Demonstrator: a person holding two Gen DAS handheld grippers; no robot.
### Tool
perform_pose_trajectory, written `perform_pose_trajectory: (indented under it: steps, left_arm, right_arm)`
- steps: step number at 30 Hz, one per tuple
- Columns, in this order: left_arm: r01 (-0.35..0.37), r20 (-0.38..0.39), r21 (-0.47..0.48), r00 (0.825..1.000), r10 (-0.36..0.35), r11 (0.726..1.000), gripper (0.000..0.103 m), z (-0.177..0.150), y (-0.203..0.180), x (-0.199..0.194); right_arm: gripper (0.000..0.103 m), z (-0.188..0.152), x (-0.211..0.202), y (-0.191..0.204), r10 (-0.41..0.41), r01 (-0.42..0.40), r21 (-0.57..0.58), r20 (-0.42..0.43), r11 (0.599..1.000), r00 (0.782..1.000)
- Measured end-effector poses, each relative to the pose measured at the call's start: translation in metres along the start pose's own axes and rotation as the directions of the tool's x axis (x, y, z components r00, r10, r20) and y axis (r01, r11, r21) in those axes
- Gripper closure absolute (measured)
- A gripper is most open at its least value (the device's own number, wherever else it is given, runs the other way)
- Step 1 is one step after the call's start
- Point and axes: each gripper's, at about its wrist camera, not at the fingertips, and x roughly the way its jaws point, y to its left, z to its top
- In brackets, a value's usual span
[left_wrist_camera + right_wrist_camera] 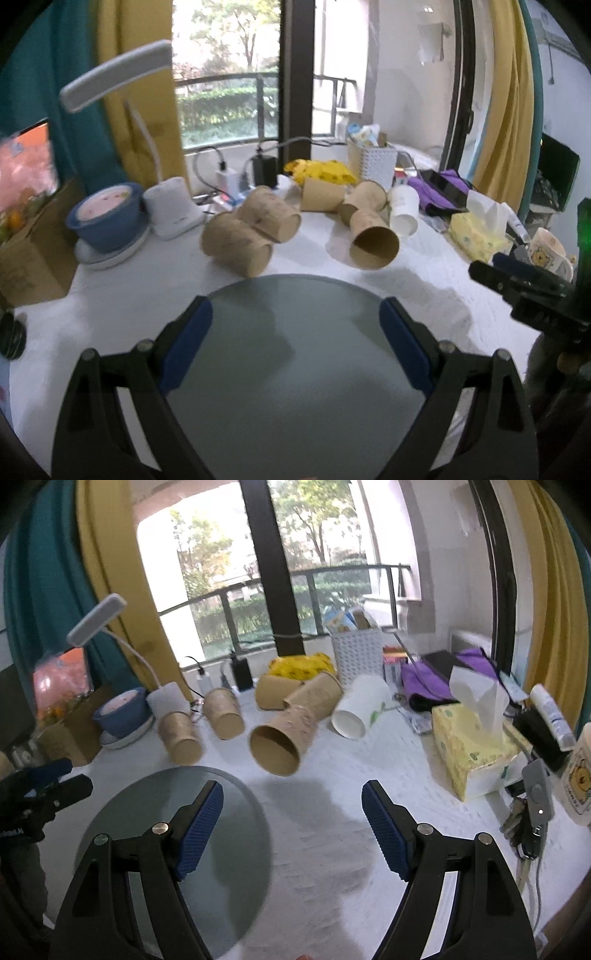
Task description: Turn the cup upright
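Note:
Several brown paper cups lie on their sides on the white table. The nearest one [282, 740] points its open mouth toward me; it also shows in the left wrist view [373, 238]. Two more brown cups [236, 243] lie side by side further left, also seen in the right wrist view [181, 736]. A white paper cup [360, 707] lies on its side to the right. My left gripper [295, 339] is open and empty above a round grey mat [295, 369]. My right gripper [291, 819] is open and empty, short of the nearest cup.
A blue bowl [107, 214] and a white desk lamp base [171, 210] stand at the left. A yellow tissue box [476, 753], a white basket [356, 657], a purple cloth [424, 679] and a printed mug [550, 254] crowd the right. A cardboard box [33, 251] sits at the far left.

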Motion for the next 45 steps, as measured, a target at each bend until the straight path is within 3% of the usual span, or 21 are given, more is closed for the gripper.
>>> perform_pose_trajectory:
  steps: [6,16,24,28,34,37,38,45]
  left_arm:
    - [0.041,-0.057,0.042,0.998,-0.039,0.998,0.01,0.029,-0.038,0.048]
    - [0.092,-0.155,0.074,0.985,-0.08,0.993,0.01,0.073,-0.084,0.139]
    - [0.059,-0.242,0.069,0.969,-0.04,0.996,0.01,0.08,-0.092,0.192]
    - [0.059,-0.302,0.077,0.953,-0.033,0.995,0.01,0.074,-0.091,0.212]
    - [0.067,-0.357,0.076,0.934,-0.036,0.995,0.012,0.068,-0.087,0.226]
    - [0.096,-0.356,0.082,0.933,-0.061,0.992,0.033,0.069,-0.085,0.223]
    - [0.097,-0.365,0.083,0.929,-0.061,0.992,0.033,0.069,-0.085,0.222]
    - [0.131,-0.334,0.105,0.938,-0.089,0.986,0.036,0.068,-0.082,0.192]
  right_arm:
    - [0.023,0.006,0.026,-0.029,-0.004,0.005,0.012,-0.032,1.0,0.999]
    - [0.023,0.015,0.058,-0.05,-0.018,0.011,-0.076,-0.097,0.997,0.995]
    - [0.023,0.018,0.076,-0.069,0.004,-0.011,-0.046,-0.143,0.999,0.99]
    - [0.023,0.017,0.084,-0.075,0.001,-0.006,-0.031,-0.164,1.0,0.986]
    - [0.023,0.017,0.087,-0.075,-0.007,0.004,-0.023,-0.161,1.0,0.987]
    - [0.023,0.017,0.086,-0.073,-0.007,0.004,-0.022,-0.16,1.0,0.987]
    - [0.023,0.017,0.085,-0.072,-0.007,0.004,-0.023,-0.159,1.0,0.987]
    - [0.023,0.02,0.073,-0.062,-0.007,0.002,-0.037,-0.134,0.999,0.991]
